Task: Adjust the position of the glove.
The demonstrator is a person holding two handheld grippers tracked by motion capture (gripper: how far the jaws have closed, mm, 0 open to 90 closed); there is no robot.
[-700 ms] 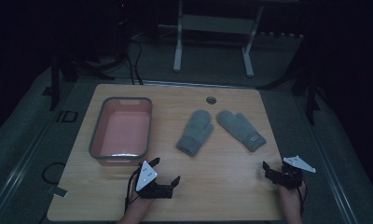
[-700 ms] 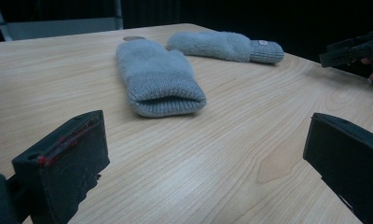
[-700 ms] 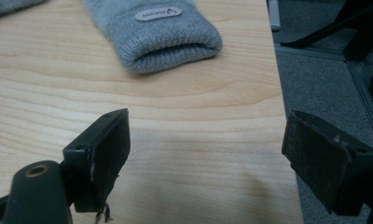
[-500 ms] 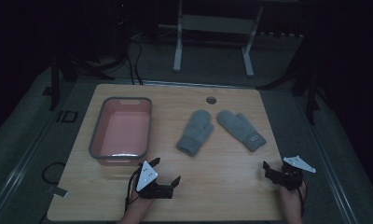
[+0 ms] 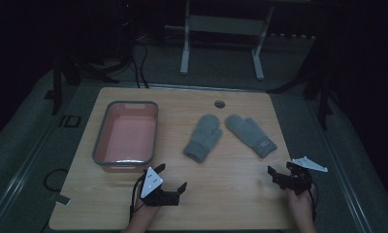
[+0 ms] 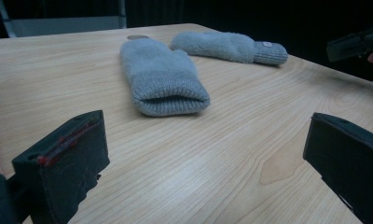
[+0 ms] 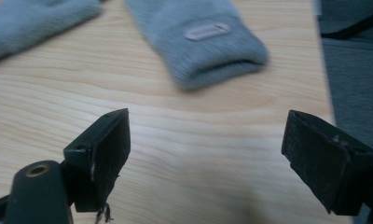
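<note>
Two grey mittens lie side by side mid-table: a left mitten (image 5: 203,137) (image 6: 161,77) and a right mitten (image 5: 250,134) (image 7: 203,37) with a small label on its cuff. My left gripper (image 5: 171,177) (image 6: 203,163) rests near the front edge, open, jaws wide apart and empty, facing the left mitten's cuff. Over by the front right corner, my right gripper (image 5: 281,171) (image 7: 208,149) is open too, empty, and aimed at the labelled cuff a short way ahead. In the left gripper view, the right mitten (image 6: 231,45) lies farther back.
A pink tub with a grey rim (image 5: 97,145) stands at the table's left, just beyond my left gripper. A round cable hole (image 5: 219,104) sits near the far edge. A metal stand (image 5: 221,29) is on the floor behind the table. The table's right edge (image 7: 322,70) is close to my right gripper.
</note>
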